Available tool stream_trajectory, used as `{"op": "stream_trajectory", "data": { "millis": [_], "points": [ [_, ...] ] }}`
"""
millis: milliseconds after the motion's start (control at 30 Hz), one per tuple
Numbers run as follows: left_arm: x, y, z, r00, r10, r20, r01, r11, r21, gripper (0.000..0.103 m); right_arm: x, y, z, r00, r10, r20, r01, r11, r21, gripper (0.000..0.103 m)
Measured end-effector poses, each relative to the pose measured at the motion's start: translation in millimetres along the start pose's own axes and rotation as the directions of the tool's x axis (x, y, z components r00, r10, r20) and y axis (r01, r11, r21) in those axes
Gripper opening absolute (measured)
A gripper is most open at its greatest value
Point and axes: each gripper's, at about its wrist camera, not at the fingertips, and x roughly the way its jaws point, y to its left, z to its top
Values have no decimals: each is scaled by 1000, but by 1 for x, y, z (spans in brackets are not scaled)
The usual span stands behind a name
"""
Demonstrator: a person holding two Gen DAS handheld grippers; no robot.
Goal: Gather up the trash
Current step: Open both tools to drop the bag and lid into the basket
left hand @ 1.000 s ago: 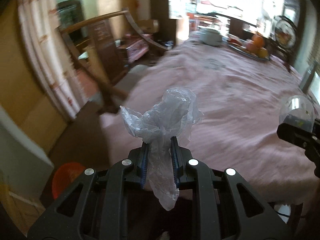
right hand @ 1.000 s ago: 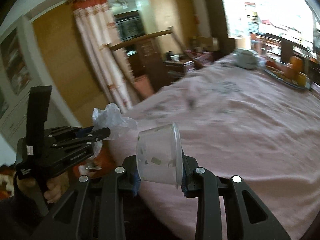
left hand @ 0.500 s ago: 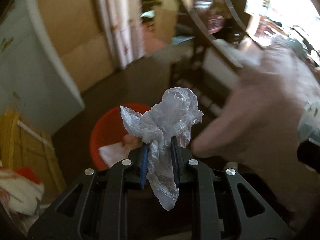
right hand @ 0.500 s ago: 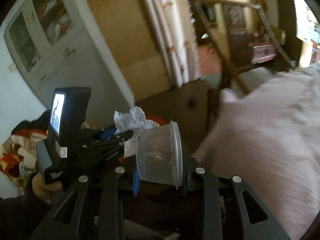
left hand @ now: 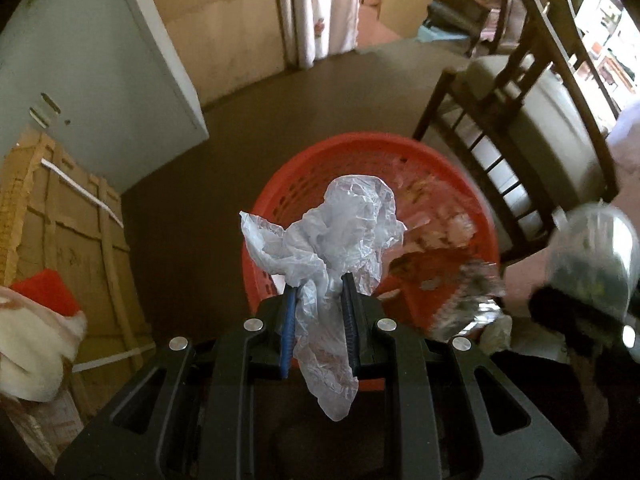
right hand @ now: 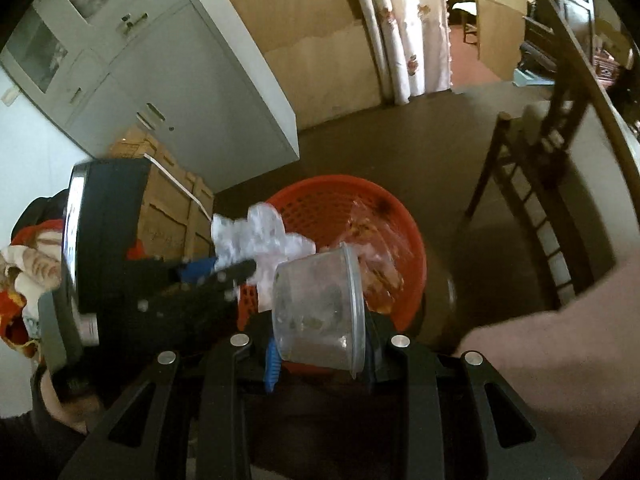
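My left gripper is shut on a crumpled clear plastic bag and holds it over the near rim of an orange trash basket on the floor. The basket holds wrappers and scraps. My right gripper is shut on a clear plastic cup lying sideways between the fingers, just above the basket's near edge. The left gripper with the bag shows at left in the right wrist view. The cup shows blurred at right in the left wrist view.
A wooden chair stands right of the basket. A cardboard box and a white cabinet stand to the left. The pink tablecloth edge is at lower right. Dark floor surrounds the basket.
Both grippers swung left and down, away from the pink table, to above the orange basket. The basket now fills the middle of both views. Both still hold their items.
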Motion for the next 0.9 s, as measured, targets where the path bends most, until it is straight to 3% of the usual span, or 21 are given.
{"op": "stream_trajectory", "data": {
  "millis": [400,433,467,500,533,600,900],
  "points": [
    [36,2,2,998,8,-64,-9,1000,-14,22,71,-12,22,995,26,-97,-22,999,40,32],
    [37,1,2,998,4,-67,-5,1000,-14,26,77,-14,21,994,26,-107,-21,999,43,33],
    [38,0,2,998,6,-65,-7,1000,-10,26,81,-15,20,992,28,-122,-22,999,49,42],
    [38,-1,1,998,15,-59,-15,1000,-2,33,84,-15,19,991,36,-131,-30,998,49,48],
    [39,-2,2,998,26,-59,-26,1000,-1,50,85,-14,19,991,32,-130,-26,999,45,58],
    [37,0,3,998,22,-55,-23,1000,-15,70,81,-13,17,994,7,-106,-3,999,36,62],
    [19,-2,0,999,15,-33,-15,1000,-25,79,42,-30,9,998,51,-49,-46,995,93,63]
  ]
}}
